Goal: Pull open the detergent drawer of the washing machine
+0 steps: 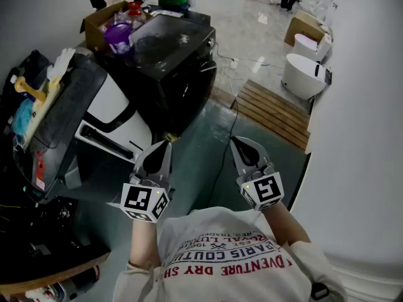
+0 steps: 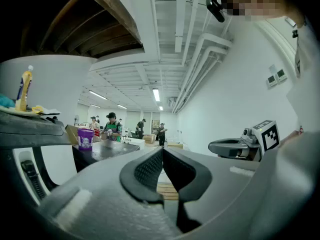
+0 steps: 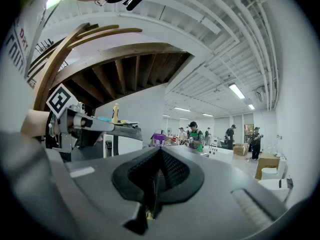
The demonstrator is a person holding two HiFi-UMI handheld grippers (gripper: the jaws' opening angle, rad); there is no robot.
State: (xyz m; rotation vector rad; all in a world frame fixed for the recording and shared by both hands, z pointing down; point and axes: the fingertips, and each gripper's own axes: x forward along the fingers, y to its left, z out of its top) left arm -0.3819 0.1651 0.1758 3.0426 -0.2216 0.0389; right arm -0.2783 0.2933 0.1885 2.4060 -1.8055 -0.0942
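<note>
A white washing machine (image 1: 110, 115) with a dark top stands at the left, its front bearing a long dark handle slot (image 1: 104, 141). I cannot tell which part is the detergent drawer. My left gripper (image 1: 167, 143) is held level in mid-air to the right of that front, apart from it, jaws shut on nothing. My right gripper (image 1: 233, 139) hovers beside it over the floor, also shut and empty. In the left gripper view the pads (image 2: 150, 169) meet, with the white front (image 2: 47, 164) at the left. In the right gripper view the right gripper (image 3: 160, 150) has its jaws together.
A black machine (image 1: 170, 61) stands behind the white one, with a purple tub (image 1: 118, 38) on top. A yellow bottle (image 1: 28, 88) and cloths lie on the white machine's top. A wooden pallet (image 1: 277, 112), white basins (image 1: 302, 74) and a floor cable (image 1: 223, 150) are ahead. People stand far back.
</note>
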